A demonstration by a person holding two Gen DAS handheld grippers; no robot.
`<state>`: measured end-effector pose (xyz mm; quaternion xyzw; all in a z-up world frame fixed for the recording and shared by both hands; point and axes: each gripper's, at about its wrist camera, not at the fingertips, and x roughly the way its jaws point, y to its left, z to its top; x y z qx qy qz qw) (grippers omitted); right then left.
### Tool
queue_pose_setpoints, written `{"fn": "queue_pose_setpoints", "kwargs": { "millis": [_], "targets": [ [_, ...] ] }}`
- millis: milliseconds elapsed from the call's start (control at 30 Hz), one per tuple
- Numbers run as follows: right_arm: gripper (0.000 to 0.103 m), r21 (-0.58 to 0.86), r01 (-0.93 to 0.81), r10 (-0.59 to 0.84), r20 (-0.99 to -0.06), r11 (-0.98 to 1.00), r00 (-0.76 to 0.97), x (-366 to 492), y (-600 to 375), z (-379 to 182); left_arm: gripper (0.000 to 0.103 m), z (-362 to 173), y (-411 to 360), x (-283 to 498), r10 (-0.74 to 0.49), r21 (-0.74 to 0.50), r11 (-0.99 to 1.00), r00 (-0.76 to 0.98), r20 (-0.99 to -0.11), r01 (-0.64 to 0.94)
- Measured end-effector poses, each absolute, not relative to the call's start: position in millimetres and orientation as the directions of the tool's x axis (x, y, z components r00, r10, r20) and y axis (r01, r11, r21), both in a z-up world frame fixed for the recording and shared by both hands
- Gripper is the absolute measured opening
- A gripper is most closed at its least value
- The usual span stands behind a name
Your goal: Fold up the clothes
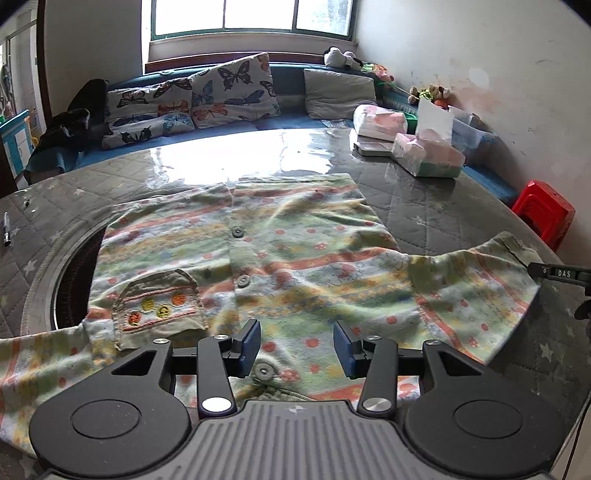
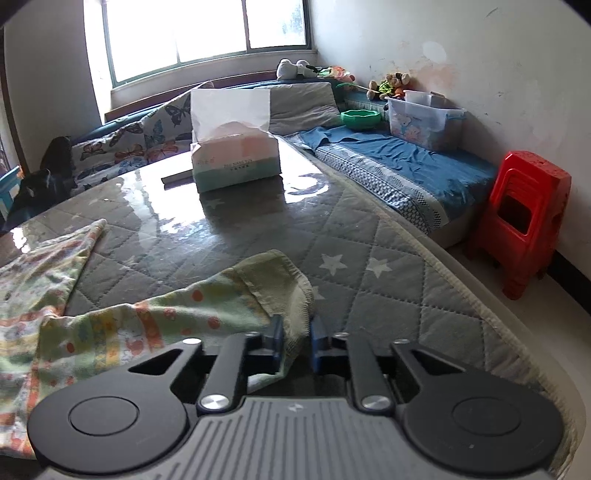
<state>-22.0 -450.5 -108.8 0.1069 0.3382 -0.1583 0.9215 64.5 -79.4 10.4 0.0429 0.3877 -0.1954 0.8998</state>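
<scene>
Right now the little striped shirt [image 1: 280, 266] lies spread face up across the quilted bench [image 1: 436, 206], buttons [image 1: 237, 232] running up its middle and a small pocket [image 1: 162, 306] stitched with round fruit shapes to the left of them. One sleeve [image 2: 229, 295] stretches away from the shirt body toward the red stool [image 2: 517, 225], and its pale green cuff sits clamped between the blue pads of the right claw [image 2: 297, 343], the cloth bunched where it is pinched. The left claw [image 1: 297, 349] hangs over the shirt near the collar end, its fingers [image 1: 251, 341] well apart with nothing between them, a button showing in the gap. Beyond the shirt a tissue box [image 2: 236, 166] stands on the glossy part of the bench, a white tissue sticking up from it. Past the tissue box are butterfly cushions [image 1: 229, 92] on a blue couch under the window [image 1: 251, 18], and stuffed toys [image 2: 391, 85] by a clear plastic bin [image 2: 424, 122].
</scene>
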Motion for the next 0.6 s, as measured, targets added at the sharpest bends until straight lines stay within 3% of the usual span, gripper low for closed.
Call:
{"fn": "queue_pose_setpoints", "kwargs": {
  "millis": [267,600],
  "targets": [
    [0.008,0.146,0.297,-0.156,-0.595,0.944,0.788,-30,-440,-79,0.052,5,-96,59,-0.343,-0.072,0.901,0.599,-0.723,0.429],
    [0.007,0.211,0.034,0.076,-0.494,0.977,0.866,-21,-388,-23,0.053,6,-77,65,-0.314,-0.08,0.924,0.624,-0.716,0.373]
  ]
}}
